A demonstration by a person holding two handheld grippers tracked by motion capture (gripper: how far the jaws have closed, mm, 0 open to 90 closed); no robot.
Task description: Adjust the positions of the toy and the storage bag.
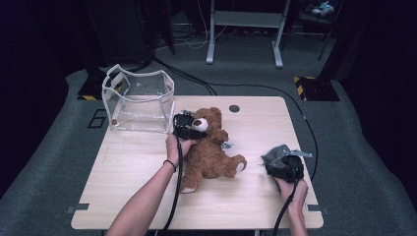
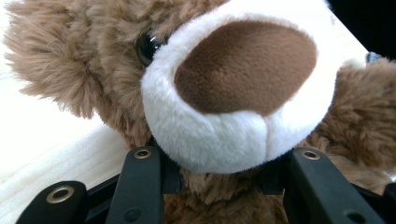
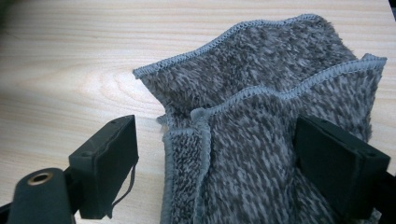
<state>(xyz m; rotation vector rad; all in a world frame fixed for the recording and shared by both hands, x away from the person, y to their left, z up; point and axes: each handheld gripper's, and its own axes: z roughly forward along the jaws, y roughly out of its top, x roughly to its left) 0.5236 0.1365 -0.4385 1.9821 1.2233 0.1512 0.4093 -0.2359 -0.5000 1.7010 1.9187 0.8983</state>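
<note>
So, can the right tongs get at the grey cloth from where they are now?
Probably yes: the grey cloth already lies between the open right tongs, with nothing in the way.

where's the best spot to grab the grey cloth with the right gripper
Probably the raised fold of the grey cloth, coming from the person's side as the right gripper already points. The folded layers stand up off the table between the open jaws, so the pads could close across them without scraping the wood.

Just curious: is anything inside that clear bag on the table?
The clear bag looks empty; floor and table show through its walls. Its bottom corner behind the left gripper is hidden.
</note>
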